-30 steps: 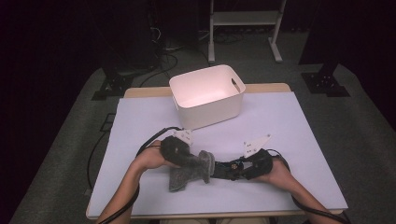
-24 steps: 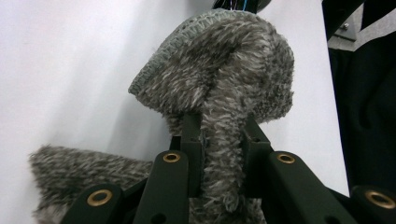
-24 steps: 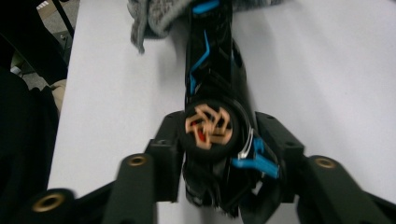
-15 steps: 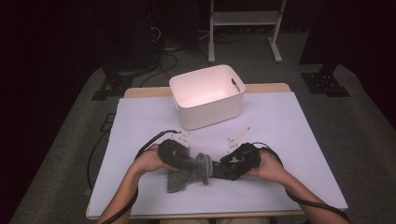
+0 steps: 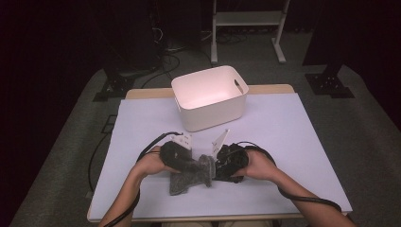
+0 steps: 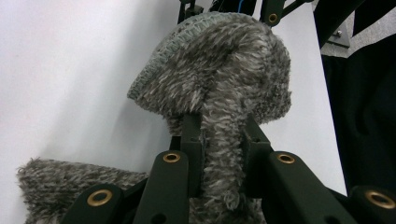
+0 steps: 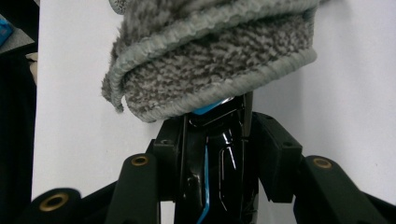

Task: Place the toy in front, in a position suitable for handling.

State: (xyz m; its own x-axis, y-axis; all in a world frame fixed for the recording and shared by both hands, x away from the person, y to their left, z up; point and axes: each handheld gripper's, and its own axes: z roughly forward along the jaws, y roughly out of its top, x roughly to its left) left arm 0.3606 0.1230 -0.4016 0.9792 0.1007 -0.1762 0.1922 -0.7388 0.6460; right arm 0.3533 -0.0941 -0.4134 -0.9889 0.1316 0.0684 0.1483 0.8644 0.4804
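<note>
Two grippers working: left gripper (image 6: 219,158) is pinching the soft, floppy sock (image 6: 224,84); right gripper (image 7: 212,154), just closing, is gripping a shiny black packet (image 7: 219,172) at the sock's cuff.

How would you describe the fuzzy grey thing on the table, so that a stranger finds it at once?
Start at the white bin on the table. Nearer the person, between the two hands, lies a grey sock. It is the one soft, fuzzy item there, mottled grey with a ribbed cuff, pinched by the left tool.

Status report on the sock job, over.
Left gripper shut on grey sock. Right gripper jaws just closed further on glossy black item at cuff. White bin stands clear.
</note>
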